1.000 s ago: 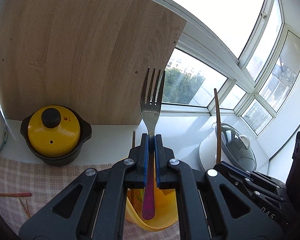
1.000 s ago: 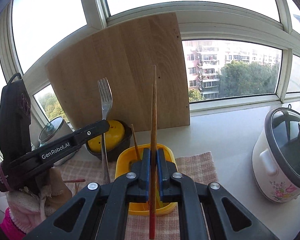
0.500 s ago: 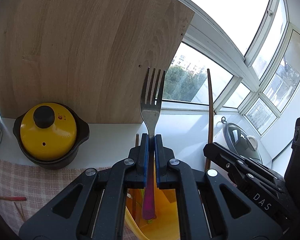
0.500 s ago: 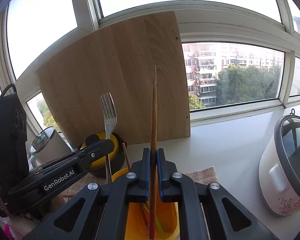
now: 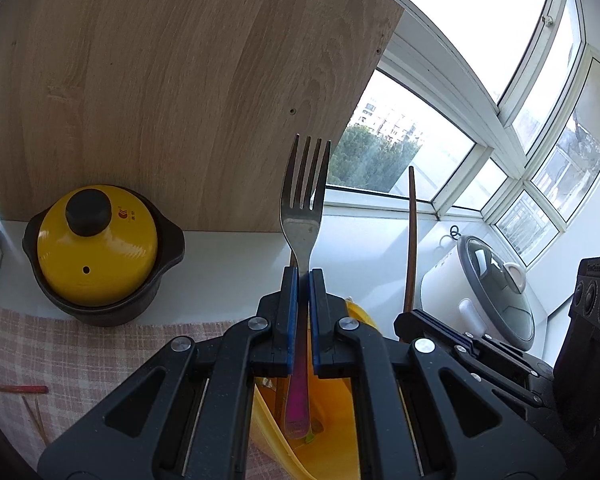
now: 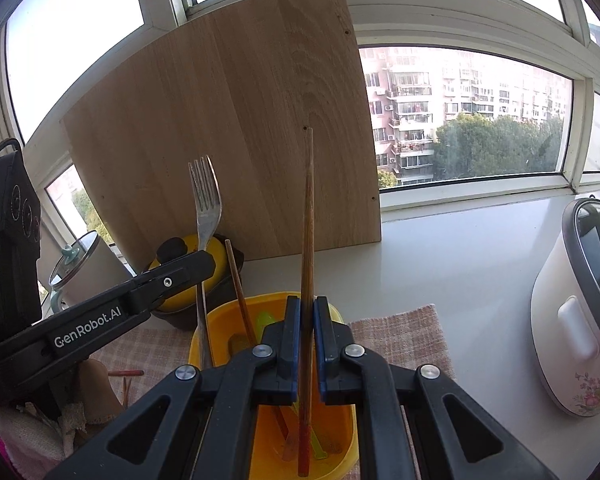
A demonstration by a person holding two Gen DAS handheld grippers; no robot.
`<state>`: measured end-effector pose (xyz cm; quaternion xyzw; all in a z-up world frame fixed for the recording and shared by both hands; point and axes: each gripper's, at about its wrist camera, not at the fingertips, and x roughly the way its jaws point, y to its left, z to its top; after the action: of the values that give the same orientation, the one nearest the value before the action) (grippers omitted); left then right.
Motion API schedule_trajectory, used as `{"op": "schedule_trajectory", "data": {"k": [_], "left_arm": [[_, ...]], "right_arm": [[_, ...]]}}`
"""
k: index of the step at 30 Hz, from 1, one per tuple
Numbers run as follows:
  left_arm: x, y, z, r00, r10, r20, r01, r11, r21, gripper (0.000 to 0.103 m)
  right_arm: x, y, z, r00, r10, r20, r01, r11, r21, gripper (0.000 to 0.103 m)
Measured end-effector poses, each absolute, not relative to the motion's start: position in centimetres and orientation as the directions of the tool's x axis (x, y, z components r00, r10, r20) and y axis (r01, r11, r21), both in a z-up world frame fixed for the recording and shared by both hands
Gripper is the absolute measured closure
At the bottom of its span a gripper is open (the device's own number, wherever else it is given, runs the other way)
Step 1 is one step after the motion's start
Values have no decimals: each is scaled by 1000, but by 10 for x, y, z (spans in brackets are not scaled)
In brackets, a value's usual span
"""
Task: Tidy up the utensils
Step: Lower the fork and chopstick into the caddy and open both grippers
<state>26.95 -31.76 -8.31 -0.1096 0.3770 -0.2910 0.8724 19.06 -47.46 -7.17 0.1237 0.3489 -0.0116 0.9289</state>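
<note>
Both tools you hold stand upright over the yellow tub (image 6: pixel 220 320): left gripper (image 5: pixel 303 280) pinching the fork (image 5: pixel 304 200), tines up, right gripper (image 6: pixel 306 308) pinching the chopstick (image 6: pixel 308 220).

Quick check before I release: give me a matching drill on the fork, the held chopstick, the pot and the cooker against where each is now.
1 fork
2 held chopstick
3 pot
4 cooker

A far right on the counter
B in the right tongs
C in the left tongs, handle down in the yellow bin
D at the foot of the wooden board

Pairs: 1-C, 2-B, 3-D, 4-A
</note>
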Motion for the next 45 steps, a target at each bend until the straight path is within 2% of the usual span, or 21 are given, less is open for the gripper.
{"op": "schedule_trajectory", "data": {"k": [13,24,25,27,34,39,45], "left_arm": [[261,-315,-90,547,-575,-608,437,816,-378,100],[257,-313,-87,560,-560,-610,437,826,-356,100],[257,-312,-87,562,-558,-611,436,827,-354,100],[256,-311,-83,565,-559,-607,441,826,-351,100],[248,-300,-76,587,-546,-598,421,837,-351,100],[238,-294,-71,594,-539,-597,424,841,-337,100],[229,-283,-69,602,-530,-597,411,847,-337,100]], "right_arm": [[179,-466,-75,724,19,-690,124,980,157,99],[171,-462,-81,726,14,-688,126,980,152,98],[170,-462,-80,728,9,-686,129,980,150,97],[167,-462,-77,737,-1,-676,134,980,144,75],[160,-458,-71,748,-18,-664,135,983,126,72],[150,-456,-69,756,-35,-653,145,983,115,54],[141,-451,-66,759,-42,-650,145,984,106,52]]}}
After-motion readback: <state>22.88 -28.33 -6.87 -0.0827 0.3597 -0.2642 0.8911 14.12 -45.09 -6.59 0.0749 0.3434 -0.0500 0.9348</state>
